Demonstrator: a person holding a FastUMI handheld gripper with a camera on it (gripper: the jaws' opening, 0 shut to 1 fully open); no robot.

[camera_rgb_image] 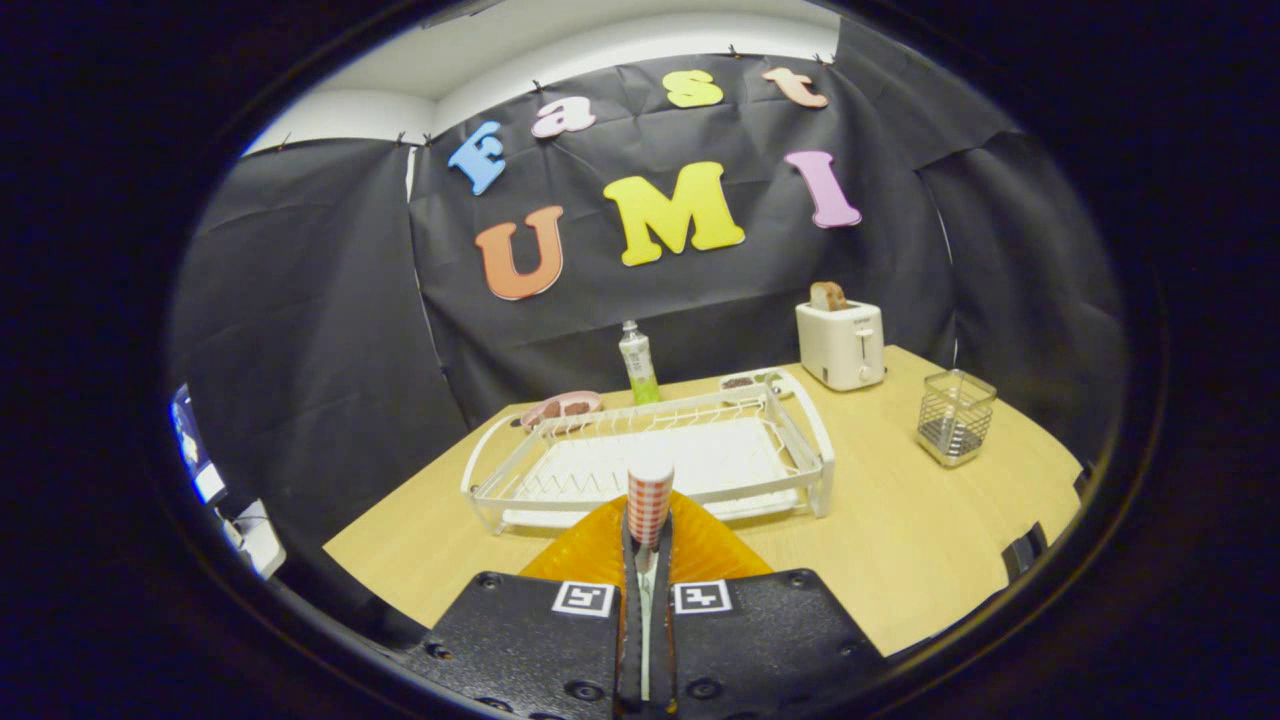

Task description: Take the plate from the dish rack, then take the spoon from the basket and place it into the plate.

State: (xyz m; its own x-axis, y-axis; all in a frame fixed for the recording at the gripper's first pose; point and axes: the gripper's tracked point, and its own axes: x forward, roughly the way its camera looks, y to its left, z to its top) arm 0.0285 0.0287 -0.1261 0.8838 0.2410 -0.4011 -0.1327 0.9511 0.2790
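On the wooden bench point(900, 540), the spoon point(650, 500) with its checked handle stands up clamped between the closed jaws, directly over the orange plate point(700, 545) just ahead of them, with the white dish rack point(810, 440) beyond and the wire basket point(955, 415) off to its right.

A spoon point(650, 500) with a red-and-white checked handle and white tip is pinched between the black fingers of the gripper point(648, 560), which carry black-and-white square markers. Beneath it lies a translucent orange plate point(590, 550) with a ribbed pattern, on a pale wood-grain table point(900, 540). Beyond stand a white wire dish rack point(650, 455), a cream toaster point(842, 343) with brown bread, a clear basket point(955, 417), a green-and-white bottle point(638, 364) and a pink dish point(560, 408).
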